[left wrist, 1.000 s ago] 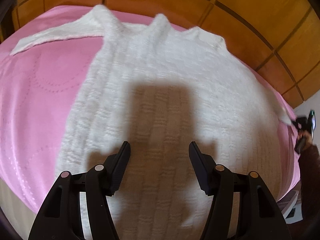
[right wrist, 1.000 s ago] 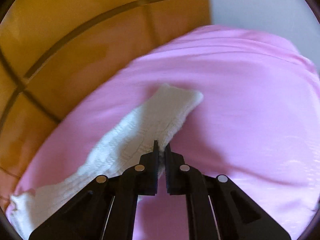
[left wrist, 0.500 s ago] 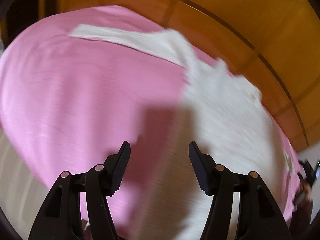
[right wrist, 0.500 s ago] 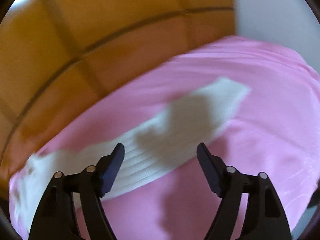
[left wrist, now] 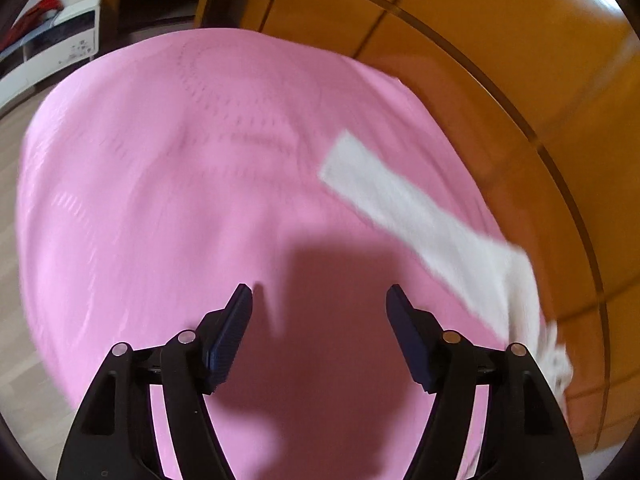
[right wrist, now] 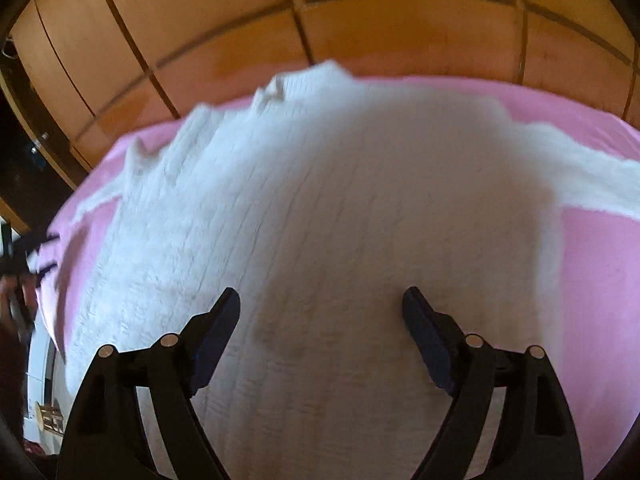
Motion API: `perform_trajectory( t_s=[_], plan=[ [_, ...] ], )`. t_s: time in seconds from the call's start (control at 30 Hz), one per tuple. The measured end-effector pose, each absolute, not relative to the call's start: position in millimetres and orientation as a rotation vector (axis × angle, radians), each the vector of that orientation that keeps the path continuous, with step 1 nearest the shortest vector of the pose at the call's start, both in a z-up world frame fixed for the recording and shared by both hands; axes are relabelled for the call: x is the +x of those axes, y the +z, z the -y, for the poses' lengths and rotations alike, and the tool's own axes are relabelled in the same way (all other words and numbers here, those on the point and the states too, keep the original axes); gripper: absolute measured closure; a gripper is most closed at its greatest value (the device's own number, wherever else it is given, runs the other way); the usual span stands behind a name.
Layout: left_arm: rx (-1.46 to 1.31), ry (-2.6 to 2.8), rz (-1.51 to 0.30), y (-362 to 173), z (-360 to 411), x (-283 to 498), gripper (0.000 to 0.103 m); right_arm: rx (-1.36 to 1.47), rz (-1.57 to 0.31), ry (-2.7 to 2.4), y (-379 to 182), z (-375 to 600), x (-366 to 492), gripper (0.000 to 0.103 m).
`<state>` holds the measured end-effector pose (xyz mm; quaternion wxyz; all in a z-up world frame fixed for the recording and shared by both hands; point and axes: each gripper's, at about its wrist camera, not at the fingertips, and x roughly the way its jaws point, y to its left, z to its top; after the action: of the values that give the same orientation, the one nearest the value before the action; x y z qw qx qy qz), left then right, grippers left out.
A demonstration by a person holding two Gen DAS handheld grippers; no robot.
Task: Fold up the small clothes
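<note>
A white knitted sweater (right wrist: 320, 208) lies spread flat on a pink bedcover (right wrist: 600, 264). In the right wrist view its body fills the middle, collar toward the headboard, one sleeve running off to the right. My right gripper (right wrist: 321, 300) hangs over the sweater's body, its jaws opening wide with nothing between them. In the left wrist view one white sleeve (left wrist: 420, 216) stretches out across the pink bedcover (left wrist: 160, 200). My left gripper (left wrist: 319, 296) hovers over bare pink cover left of that sleeve, jaws opening, nothing between them.
An orange wooden headboard (right wrist: 360, 20) borders the bed's far side, seen also as the orange panelling (left wrist: 500, 60). A white cabinet (left wrist: 52, 52) stands beyond the bed's corner at top left. A person's hand (right wrist: 16, 296) shows at the left edge.
My right gripper let go of the sleeve, opened wide and swung over to the sweater's body. My left gripper swept from the body out toward the sleeve and widened a little.
</note>
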<state>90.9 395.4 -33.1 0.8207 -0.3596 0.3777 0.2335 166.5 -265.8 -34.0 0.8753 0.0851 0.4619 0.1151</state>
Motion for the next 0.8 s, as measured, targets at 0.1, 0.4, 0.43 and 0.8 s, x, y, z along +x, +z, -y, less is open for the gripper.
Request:
perform_trajectory(
  t_s=[0.1, 0.4, 0.43, 0.8],
  plan=[
    [-0.808, 0.538, -0.793, -43, -422, 117, 0.035, 0.109, -0.956, 0.203, -48, 252, 171, 0.002],
    [-0.656, 0.533, -0.815, -47, -429, 190, 0.075, 0.059, -0.912, 0.185, -58, 248, 174, 0.002],
    [-0.655, 0.519, -0.838, -49, -428, 194, 0.089, 0.06, -0.907, 0.182, -58, 248, 173, 0.002],
    [-0.605, 0.645, -0.669, 10, -467, 115, 0.099, 0.061, -0.886, 0.177, -58, 248, 173, 0.002]
  ],
)
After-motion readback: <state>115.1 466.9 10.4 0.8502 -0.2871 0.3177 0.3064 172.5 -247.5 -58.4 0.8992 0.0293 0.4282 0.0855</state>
